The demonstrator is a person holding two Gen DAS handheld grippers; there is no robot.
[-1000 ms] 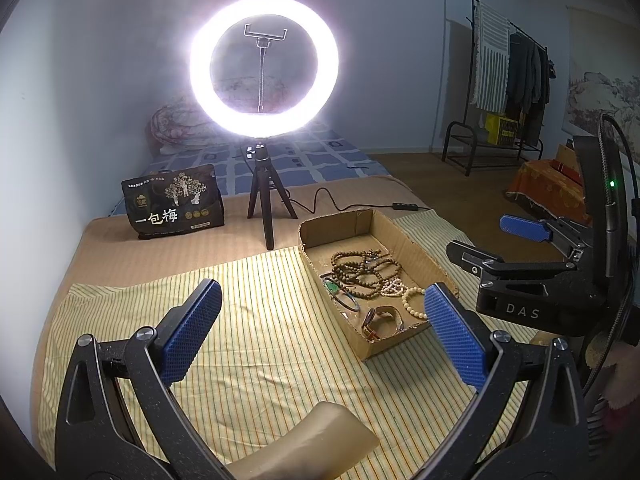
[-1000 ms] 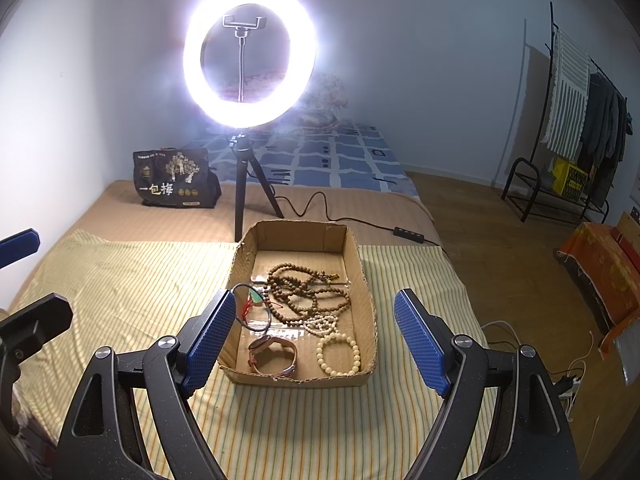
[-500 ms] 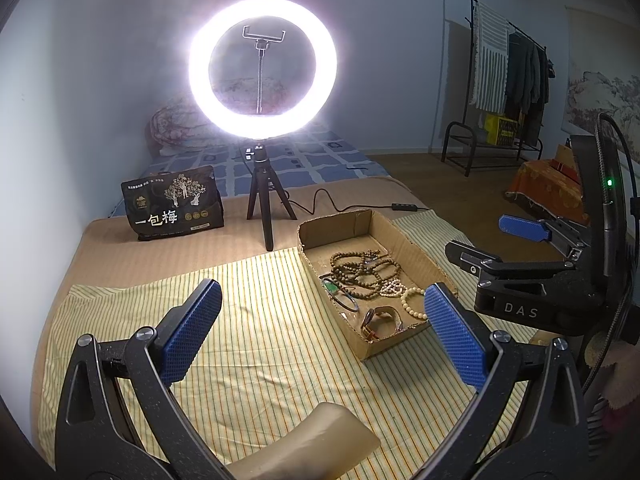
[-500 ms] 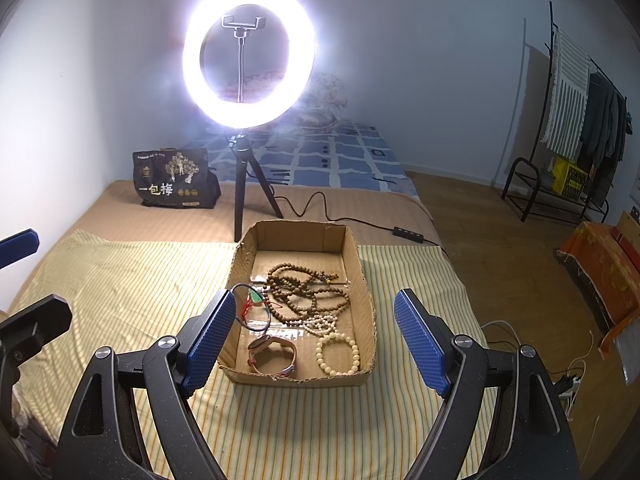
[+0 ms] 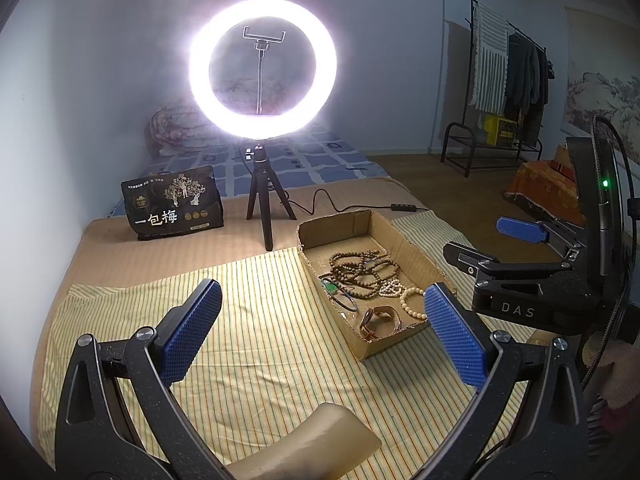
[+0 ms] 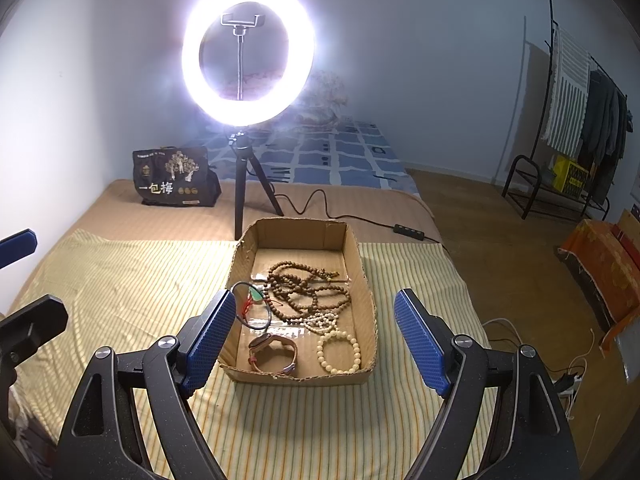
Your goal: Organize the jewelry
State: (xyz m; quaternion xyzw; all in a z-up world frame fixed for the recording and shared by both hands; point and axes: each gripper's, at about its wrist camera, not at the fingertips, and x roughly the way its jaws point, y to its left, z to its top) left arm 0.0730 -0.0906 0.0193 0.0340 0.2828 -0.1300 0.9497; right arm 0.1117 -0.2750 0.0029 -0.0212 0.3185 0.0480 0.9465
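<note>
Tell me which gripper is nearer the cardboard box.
Right. The right gripper hovers directly over the cardboard box's near end, fingers straddling it; the left gripper hangs beside it over the striped cloth.

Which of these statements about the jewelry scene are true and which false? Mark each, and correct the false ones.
1. The cardboard box lies on the striped cloth. True.
2. The right gripper holds the cream bead bracelet. False: its jaws are open and empty; the bracelet lies in the box.
3. The ring light is switched off. False: it glows brightly.
4. The left gripper is open with nothing between its fingers. True.
5. The brown bead strands lie inside the box. True.
</note>
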